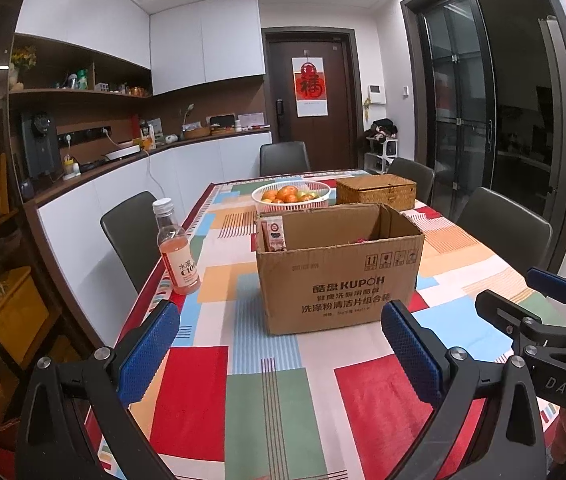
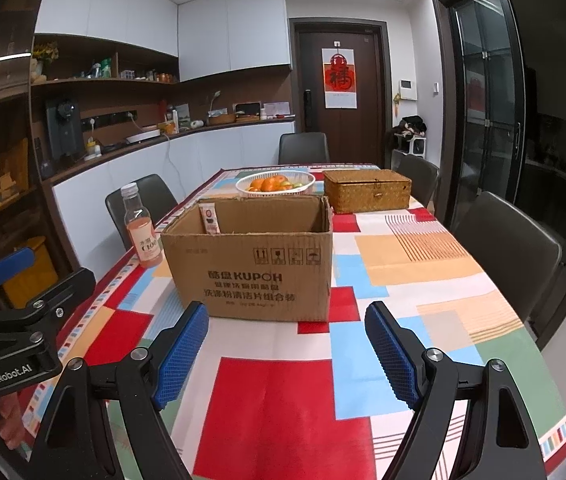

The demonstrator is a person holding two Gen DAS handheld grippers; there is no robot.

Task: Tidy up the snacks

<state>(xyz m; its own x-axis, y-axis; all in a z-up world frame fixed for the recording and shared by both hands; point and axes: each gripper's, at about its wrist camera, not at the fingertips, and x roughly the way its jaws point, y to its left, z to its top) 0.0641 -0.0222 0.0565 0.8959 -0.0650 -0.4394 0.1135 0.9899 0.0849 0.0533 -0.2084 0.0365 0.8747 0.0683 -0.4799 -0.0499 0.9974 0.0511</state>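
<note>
An open cardboard box (image 1: 339, 276) (image 2: 251, 264) stands mid-table on the patchwork tablecloth (image 1: 267, 400). A snack packet (image 1: 274, 236) (image 2: 210, 219) leans upright inside its left corner. Left of the box, near the table edge, stands a bottle of pink drink (image 1: 177, 248) (image 2: 142, 232). My left gripper (image 1: 281, 350) hovers open in front of the box with nothing between its blue pads. My right gripper (image 2: 287, 354) is open too, empty, just short of the box front. Each gripper also shows at the edge of the other's view: the right gripper (image 1: 523, 296) and the left gripper (image 2: 39, 276).
Behind the box sit a white basket of oranges (image 1: 291, 194) (image 2: 275, 184) and a closed wicker box (image 1: 377, 190) (image 2: 367, 190). Dark chairs (image 1: 135, 236) (image 2: 511, 248) line both long sides and the far end. A counter runs along the left wall.
</note>
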